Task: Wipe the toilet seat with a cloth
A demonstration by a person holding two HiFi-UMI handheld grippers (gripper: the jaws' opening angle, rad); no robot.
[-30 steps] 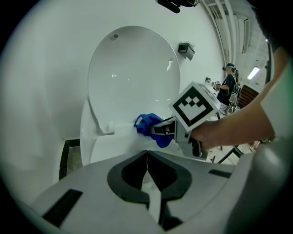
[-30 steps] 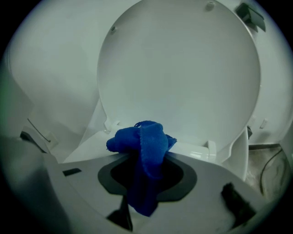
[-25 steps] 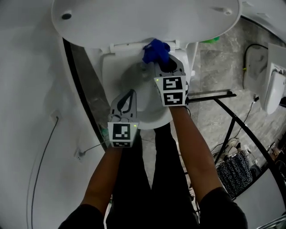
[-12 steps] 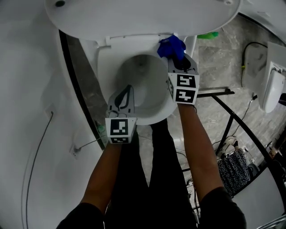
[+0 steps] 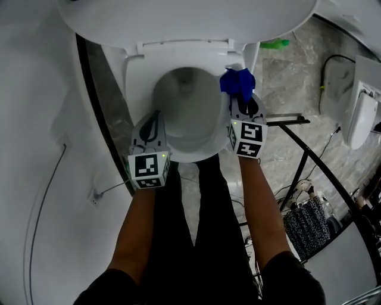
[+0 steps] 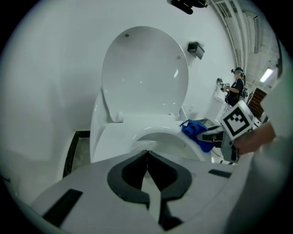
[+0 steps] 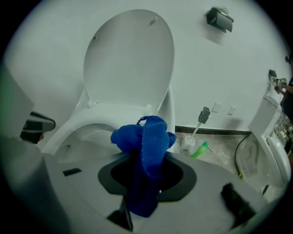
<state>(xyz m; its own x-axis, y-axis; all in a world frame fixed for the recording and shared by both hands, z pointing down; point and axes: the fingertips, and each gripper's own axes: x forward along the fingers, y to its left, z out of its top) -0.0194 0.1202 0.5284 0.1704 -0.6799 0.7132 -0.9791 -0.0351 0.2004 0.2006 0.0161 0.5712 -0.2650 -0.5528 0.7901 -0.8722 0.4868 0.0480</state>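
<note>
One toilet fills the upper middle of the head view, and we count its parts as one raised lid (image 5: pixel 178 18) along the top edge, one white toilet seat (image 5: pixel 138 71) ringing the bowl, and one bowl below it. One more white fixture (image 5: pixel 362 119) stands at the right edge of the frame, and one black metal frame (image 5: pixel 309 159) runs across the grey floor at the lower right. Two bare forearms reach up from the bottom of the frame, each bearing one gripper. The left gripper (image 5: pixel 156 118) sits at the lower left of the seat ring; in its own view the two jaws are pressed together with nothing between them. The right gripper (image 5: pixel 244 102) sits at the right side of the ring, its two jaws clamped on one blue cloth (image 5: pixel 237 83), whose bunched end sticks out past the tips and lies against the right side of the seat. In the right gripper view we see one toilet brush (image 7: pixel 202 118) standing in its holder on the floor right of the toilet, one green bottle (image 7: pixel 199 150) lying just beside it, and one dark box (image 7: pixel 219 18) on the wall at the upper right. One thin cable (image 5: pixel 43 214) trails down the left of the head view.
</note>
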